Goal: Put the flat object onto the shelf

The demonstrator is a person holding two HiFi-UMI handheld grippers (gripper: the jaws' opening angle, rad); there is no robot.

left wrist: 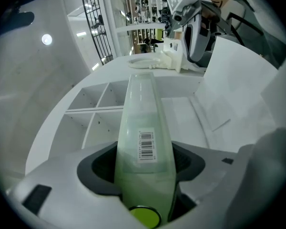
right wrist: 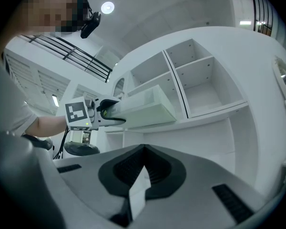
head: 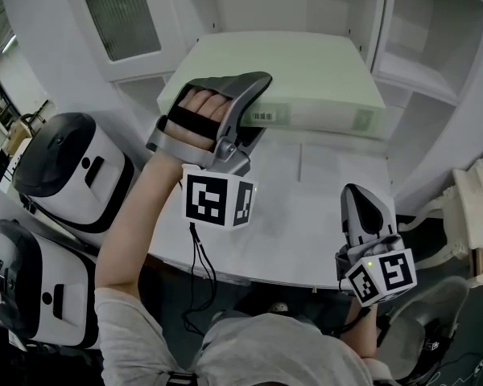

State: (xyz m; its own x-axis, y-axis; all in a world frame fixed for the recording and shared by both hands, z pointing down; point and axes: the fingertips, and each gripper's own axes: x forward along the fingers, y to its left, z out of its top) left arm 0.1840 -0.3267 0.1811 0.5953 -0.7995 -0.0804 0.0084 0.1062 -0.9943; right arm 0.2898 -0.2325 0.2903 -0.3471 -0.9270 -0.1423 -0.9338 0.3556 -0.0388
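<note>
The flat object (head: pixel 306 75), a pale green box, looks stiff, light and smooth-skinned (slippery, I judge). A firm pinch on its barcoded near edge suits it. The left gripper (head: pixel 253 111) is clamped on exactly that edge, jaws spread across the box's thickness. The box juts level ahead of it, with its far end over the ledge of the shelf (right wrist: pixel 219 113). Whether it rests there I cannot tell. The right gripper (head: pixel 364 207) hangs well back from the shelf, jaws together.
</note>
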